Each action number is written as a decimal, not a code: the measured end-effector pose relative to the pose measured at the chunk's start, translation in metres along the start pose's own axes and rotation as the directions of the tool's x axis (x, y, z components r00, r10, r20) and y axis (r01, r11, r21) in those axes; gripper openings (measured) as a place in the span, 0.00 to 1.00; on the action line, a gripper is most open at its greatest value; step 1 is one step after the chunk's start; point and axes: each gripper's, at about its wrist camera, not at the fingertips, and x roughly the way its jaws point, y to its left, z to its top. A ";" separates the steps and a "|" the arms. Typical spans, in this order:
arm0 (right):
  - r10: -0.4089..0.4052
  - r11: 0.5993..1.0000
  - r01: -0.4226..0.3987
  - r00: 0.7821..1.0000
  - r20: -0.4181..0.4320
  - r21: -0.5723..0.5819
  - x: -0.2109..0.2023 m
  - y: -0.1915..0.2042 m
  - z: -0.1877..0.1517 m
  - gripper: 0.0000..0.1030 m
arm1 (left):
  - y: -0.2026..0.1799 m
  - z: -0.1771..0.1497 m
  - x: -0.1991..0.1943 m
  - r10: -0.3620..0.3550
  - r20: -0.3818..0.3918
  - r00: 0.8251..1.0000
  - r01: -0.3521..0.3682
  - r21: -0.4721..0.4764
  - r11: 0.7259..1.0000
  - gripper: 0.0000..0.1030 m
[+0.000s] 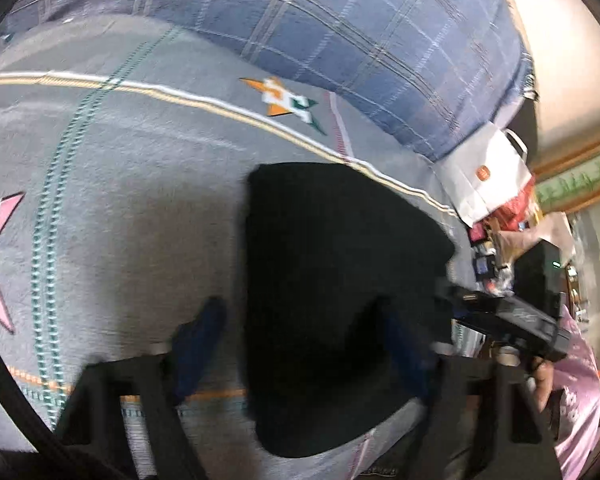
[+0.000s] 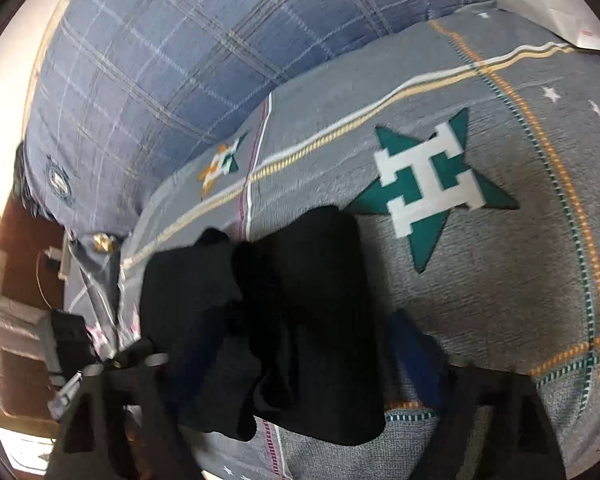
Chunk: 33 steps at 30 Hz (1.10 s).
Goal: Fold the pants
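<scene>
The black pants (image 1: 332, 300) lie folded into a compact bundle on the grey bedspread (image 1: 120, 200). In the left wrist view my left gripper (image 1: 300, 344) is open, its blue fingers (image 1: 198, 344) spread to either side of the bundle just above it. In the right wrist view the pants (image 2: 284, 320) show as a thick stack with uneven layered edges. My right gripper (image 2: 300, 360) is open over them; its right blue finger (image 2: 414, 354) is beside the bundle and the left finger is dark against the cloth. The right gripper's body (image 1: 512, 324) shows at the left view's right.
A blue plaid duvet (image 1: 380, 40) is heaped at the far side of the bed. The bedspread carries star patterns (image 2: 432, 184). A white paper bag (image 1: 484, 176) and clutter (image 1: 500, 248) stand past the bed's right edge. A pink sleeve (image 1: 576, 400) is at right.
</scene>
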 end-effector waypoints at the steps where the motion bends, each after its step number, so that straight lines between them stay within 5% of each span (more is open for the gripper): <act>1: -0.017 1.000 0.017 1.000 -0.005 -0.013 0.002 0.003 0.000 0.58 | -0.001 -0.001 0.001 0.004 -0.004 1.000 -0.004 -0.008 1.000 0.63; 3: -0.033 0.998 0.033 0.999 -0.001 -0.048 0.002 0.007 -0.002 0.57 | 0.001 -0.001 0.001 0.002 -0.004 1.000 -0.002 -0.027 1.000 0.58; 7: -0.019 0.996 0.026 0.997 0.073 -0.085 -0.011 0.017 -0.011 0.30 | 0.004 0.003 -0.019 -0.038 0.013 0.999 0.039 -0.053 0.998 0.32; 13: 0.188 0.972 -0.157 0.965 0.182 -0.172 -0.034 0.061 -0.029 0.28 | 0.003 -0.003 -0.105 0.008 0.158 0.987 -0.008 -0.003 1.000 0.31; 17: 0.302 0.949 -0.283 0.943 0.139 -0.142 0.003 0.089 -0.027 0.28 | 0.036 -0.005 -0.129 0.135 0.206 0.969 -0.131 -0.035 0.991 0.32; 21: 0.198 0.970 -0.188 0.979 0.056 -0.155 0.059 0.116 -0.025 0.28 | 0.078 0.002 -0.097 0.340 0.121 0.933 -0.328 -0.107 0.939 0.37; 23: 0.138 0.981 -0.127 0.988 0.065 -0.147 0.070 0.118 -0.029 0.28 | 0.083 0.004 -0.084 0.406 0.096 0.909 -0.396 -0.108 0.912 0.51; 29: 0.161 0.984 -0.152 0.982 0.095 -0.094 0.053 0.112 -0.027 0.35 | 0.063 0.001 -0.100 0.454 0.112 0.884 -0.451 -0.054 0.891 0.58; 30: 0.188 0.979 -0.176 0.975 0.121 -0.103 0.041 0.114 -0.029 0.44 | 0.062 -0.001 -0.103 0.449 0.116 0.886 -0.447 -0.050 0.893 0.59; 31: 0.217 0.972 -0.203 0.967 0.135 -0.115 0.032 0.116 -0.032 0.69 | 0.061 -0.004 -0.107 0.437 0.124 0.891 -0.434 -0.050 0.899 0.62; 33: 0.280 0.952 -0.254 0.947 0.155 -0.170 0.014 0.128 -0.042 0.80 | 0.065 -0.012 -0.111 0.436 0.129 0.891 -0.432 -0.065 0.900 0.65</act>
